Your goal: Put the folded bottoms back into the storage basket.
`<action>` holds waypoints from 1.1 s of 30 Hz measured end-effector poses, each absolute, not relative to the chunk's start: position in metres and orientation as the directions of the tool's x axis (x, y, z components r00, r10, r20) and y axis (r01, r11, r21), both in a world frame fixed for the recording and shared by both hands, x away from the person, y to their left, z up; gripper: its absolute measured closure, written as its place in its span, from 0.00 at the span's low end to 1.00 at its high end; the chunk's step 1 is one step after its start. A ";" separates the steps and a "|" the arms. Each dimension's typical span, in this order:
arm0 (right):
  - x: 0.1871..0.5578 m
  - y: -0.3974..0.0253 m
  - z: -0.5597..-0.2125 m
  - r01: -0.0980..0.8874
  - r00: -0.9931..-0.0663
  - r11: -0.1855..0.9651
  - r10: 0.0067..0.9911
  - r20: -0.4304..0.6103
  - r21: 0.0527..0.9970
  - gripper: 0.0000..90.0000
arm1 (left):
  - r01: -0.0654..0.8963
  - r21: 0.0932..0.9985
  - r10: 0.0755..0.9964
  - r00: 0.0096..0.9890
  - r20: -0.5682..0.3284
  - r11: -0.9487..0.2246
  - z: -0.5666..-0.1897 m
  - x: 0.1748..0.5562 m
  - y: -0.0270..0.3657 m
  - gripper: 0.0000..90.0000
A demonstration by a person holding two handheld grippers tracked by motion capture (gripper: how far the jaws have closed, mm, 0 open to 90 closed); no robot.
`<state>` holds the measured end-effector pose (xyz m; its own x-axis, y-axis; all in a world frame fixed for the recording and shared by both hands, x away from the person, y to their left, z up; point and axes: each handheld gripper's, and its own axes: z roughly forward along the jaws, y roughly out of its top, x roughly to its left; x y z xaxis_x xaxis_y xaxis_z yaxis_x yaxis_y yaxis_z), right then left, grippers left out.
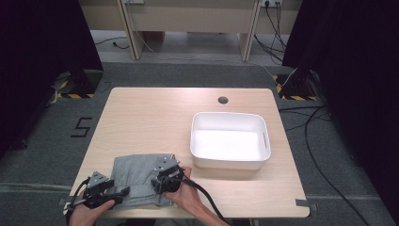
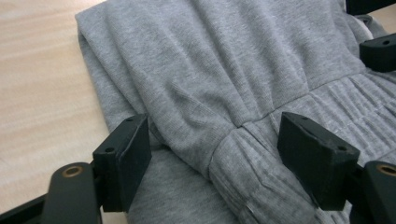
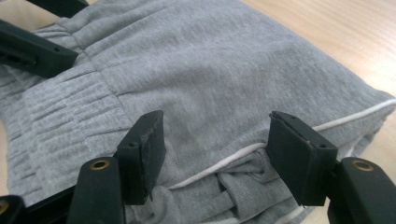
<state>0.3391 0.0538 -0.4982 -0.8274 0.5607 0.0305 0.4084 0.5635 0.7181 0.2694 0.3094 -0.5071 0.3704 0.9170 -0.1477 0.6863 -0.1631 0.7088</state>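
A folded grey garment (image 1: 136,172) with a ribbed elastic waistband lies at the near left of the table. My left gripper (image 1: 117,192) is at its near left edge, open, the jaws straddling a fold of the waistband (image 2: 243,154) in the left gripper view (image 2: 217,156). My right gripper (image 1: 162,181) rests over the garment's right side, also open (image 3: 217,154). Its jaws stand either side of grey cloth (image 3: 224,93) and a white drawstring (image 3: 355,116). Neither pair of jaws pinches the cloth.
A white plastic bin (image 1: 229,116), with nothing in it, stands on the right half of the wooden table (image 1: 155,117). A round cable hole (image 1: 223,100) sits near the far edge. Cables trail on the floor to the right.
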 end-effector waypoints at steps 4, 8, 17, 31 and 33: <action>0.335 0.044 -0.486 0.391 -0.836 0.554 0.548 0.032 0.735 0.41 | 0.684 0.703 0.910 0.393 -0.131 -0.194 -0.503 0.264 0.309 0.30; 0.337 0.033 -0.479 0.405 -0.815 0.531 0.579 0.030 0.744 0.38 | 0.679 0.715 0.905 0.392 -0.163 -0.165 -0.498 0.267 0.315 0.31; 0.346 0.036 -0.494 0.501 -0.773 0.510 0.627 0.096 0.699 0.28 | 0.698 0.711 0.938 0.297 -0.179 -0.086 -0.500 0.288 0.327 0.23; 0.347 0.044 -0.512 0.530 -0.744 0.528 0.665 0.064 0.664 0.16 | 0.720 0.681 0.939 0.311 -0.145 -0.133 -0.511 0.292 0.317 0.29; 0.346 0.045 -0.513 0.525 -0.746 0.529 0.663 0.060 0.667 0.16 | 0.714 0.683 0.936 0.326 -0.133 -0.152 -0.511 0.292 0.314 0.34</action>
<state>0.3461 0.0448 -0.5127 -0.7458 0.6635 0.0604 0.5245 0.5289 0.6672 0.2920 0.3136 -0.5109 0.3257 0.9361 -0.1326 0.7142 -0.1518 0.6833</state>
